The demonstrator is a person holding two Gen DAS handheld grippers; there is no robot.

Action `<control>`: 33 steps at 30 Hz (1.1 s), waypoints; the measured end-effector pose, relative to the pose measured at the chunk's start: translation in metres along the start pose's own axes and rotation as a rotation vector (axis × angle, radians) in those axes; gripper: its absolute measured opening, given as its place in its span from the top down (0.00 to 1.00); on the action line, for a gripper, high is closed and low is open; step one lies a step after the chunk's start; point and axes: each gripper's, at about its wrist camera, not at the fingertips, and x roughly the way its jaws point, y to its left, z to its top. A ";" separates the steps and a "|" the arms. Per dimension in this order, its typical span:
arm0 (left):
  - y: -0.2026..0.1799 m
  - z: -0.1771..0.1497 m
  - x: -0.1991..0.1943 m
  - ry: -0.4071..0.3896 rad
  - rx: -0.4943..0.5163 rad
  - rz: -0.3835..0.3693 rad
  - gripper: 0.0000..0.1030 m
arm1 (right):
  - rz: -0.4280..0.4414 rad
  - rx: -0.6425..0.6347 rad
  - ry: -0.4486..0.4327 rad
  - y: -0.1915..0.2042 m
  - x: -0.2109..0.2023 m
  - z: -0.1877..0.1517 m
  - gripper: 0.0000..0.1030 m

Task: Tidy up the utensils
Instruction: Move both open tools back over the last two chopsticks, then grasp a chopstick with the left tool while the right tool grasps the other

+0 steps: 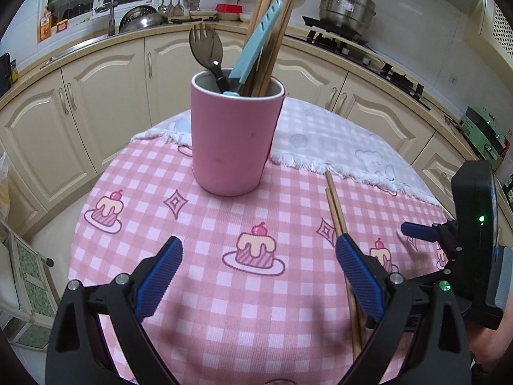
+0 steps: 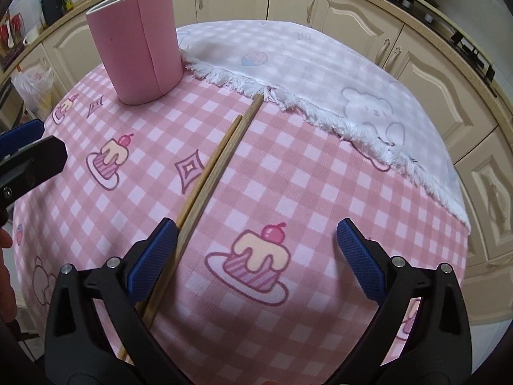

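Chopsticks [image 2: 211, 173] run lengthwise from lower left toward the cup [image 2: 138, 48], beside my right gripper [image 2: 256, 250]; both jaws wide open, seemingly empty.

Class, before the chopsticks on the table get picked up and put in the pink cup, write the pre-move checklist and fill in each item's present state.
1. Right claw open: ok.
2. Left claw open and holding nothing: ok.
3. Chopsticks lying together on the cloth: ok.
4. Chopsticks between the right claw's fingers: not ok, they pass under its left finger.
5. Cup upright: ok.
6. Room left in the cup: cannot tell; it is already crowded with chopsticks, a spork and a blue utensil.
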 end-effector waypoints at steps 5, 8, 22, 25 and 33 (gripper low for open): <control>-0.004 -0.003 0.004 0.017 0.011 -0.008 0.09 | 0.027 0.019 0.010 -0.004 0.000 -0.003 0.06; -0.007 -0.004 0.006 0.026 0.011 -0.010 0.09 | 0.023 0.018 0.009 -0.001 0.002 0.001 0.06; -0.029 -0.010 0.026 0.108 0.087 -0.037 0.09 | 0.023 0.051 0.038 -0.032 0.002 -0.015 0.06; -0.040 -0.012 0.037 0.142 0.125 -0.039 0.09 | 0.029 0.042 0.034 -0.043 0.002 -0.019 0.06; -0.052 -0.009 0.067 0.218 0.196 -0.005 0.15 | 0.056 -0.030 0.030 -0.046 0.004 -0.017 0.06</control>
